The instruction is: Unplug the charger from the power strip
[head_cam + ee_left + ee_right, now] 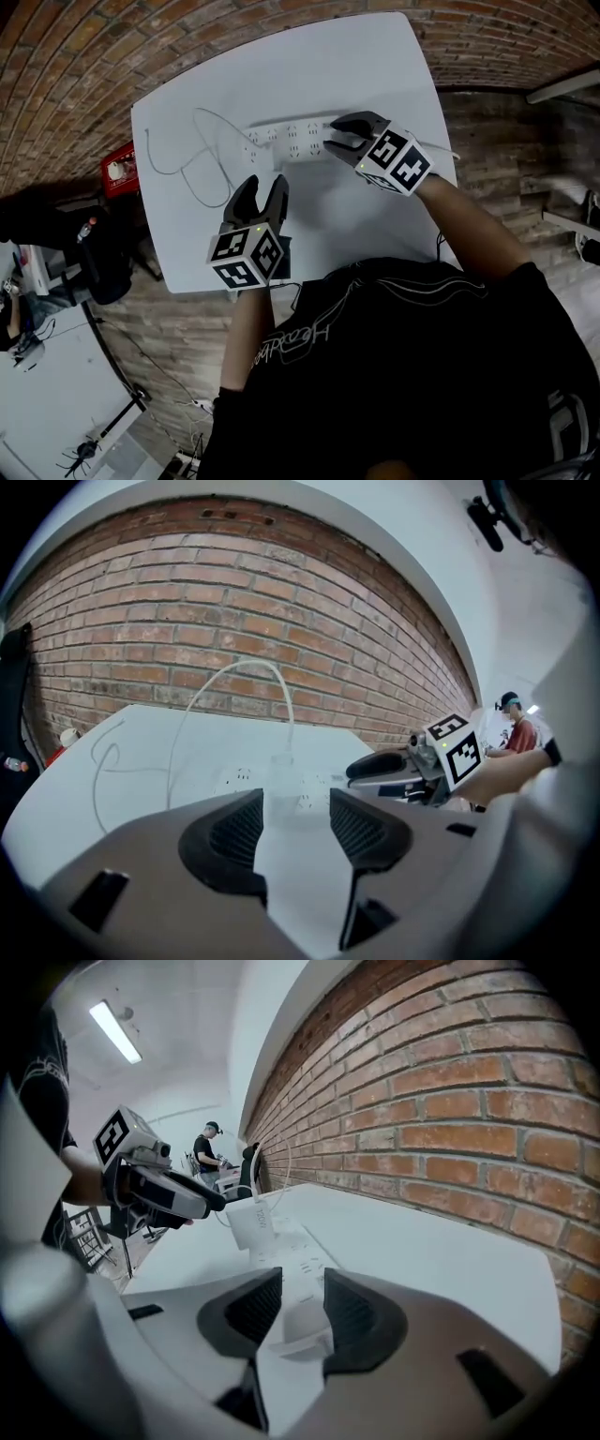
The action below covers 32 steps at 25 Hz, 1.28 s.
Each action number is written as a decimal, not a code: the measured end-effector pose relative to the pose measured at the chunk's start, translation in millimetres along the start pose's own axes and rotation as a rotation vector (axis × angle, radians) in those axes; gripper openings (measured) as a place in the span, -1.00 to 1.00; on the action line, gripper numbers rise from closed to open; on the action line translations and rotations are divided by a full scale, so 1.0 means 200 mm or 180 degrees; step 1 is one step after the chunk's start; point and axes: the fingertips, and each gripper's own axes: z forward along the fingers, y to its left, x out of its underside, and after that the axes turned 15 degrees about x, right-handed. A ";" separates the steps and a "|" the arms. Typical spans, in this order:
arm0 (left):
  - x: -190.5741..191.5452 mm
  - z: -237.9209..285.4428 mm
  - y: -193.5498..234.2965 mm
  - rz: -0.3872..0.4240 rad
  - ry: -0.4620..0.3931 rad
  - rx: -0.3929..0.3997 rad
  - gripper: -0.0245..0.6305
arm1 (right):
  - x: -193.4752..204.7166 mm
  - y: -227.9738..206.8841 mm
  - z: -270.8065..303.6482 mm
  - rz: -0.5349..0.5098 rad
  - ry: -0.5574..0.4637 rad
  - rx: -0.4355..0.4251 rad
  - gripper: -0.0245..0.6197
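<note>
Head view first: power strip [292, 139] lies across the far part of the white table [375, 216], its long axis running left to right. The charger [253, 153] sits plugged in near the strip's left end, and its thin cable [178, 169] loops away leftward over the tabletop. Your left gripper [262, 184] points straight at the charger from the near side, close but apart from it, jaws spread. Your right gripper [330, 137] is at the strip's right end, also spread. A red object [118, 169] sits beyond the table's left edge, out of the way.

Left gripper view: your left gripper [295, 803] frames the charger [281, 769] dead ahead in the gap, with nothing between the pads yet. The cable [234, 672] arches upward from it, so it may brush a jaw as you close in. The right gripper [389, 766] waits to the right.

Right gripper view: your right gripper [301, 1283] stands open astride the near end of the strip [298, 1262], so it looks placed to brace it. The charger [248, 1223] stands farther along, upright, with the left gripper [164, 1194] just beside it. A person [206, 1152] stands far behind.
</note>
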 end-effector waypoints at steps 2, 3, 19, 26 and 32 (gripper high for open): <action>0.00 0.03 0.03 0.0019 -0.0014 -0.0014 -0.29 | 0.00 0.01 0.02 -0.0077 -0.0004 0.0019 -0.56; -0.01 0.04 0.04 0.0034 -0.0023 -0.0030 -0.28 | 0.01 0.02 0.03 -0.0115 0.0005 0.0018 -0.56; 0.00 0.18 0.16 0.0301 -0.0009 -0.0468 -0.29 | 0.03 0.05 0.06 -0.0252 0.0008 0.0077 -0.55; -0.01 0.19 0.15 0.0415 -0.0010 -0.0651 -0.51 | 0.03 0.05 0.06 -0.0236 0.0004 0.0094 -0.56; -0.01 0.19 0.15 0.0373 0.0028 -0.0698 -0.52 | 0.03 0.05 0.06 -0.0243 -0.0037 0.0101 -0.56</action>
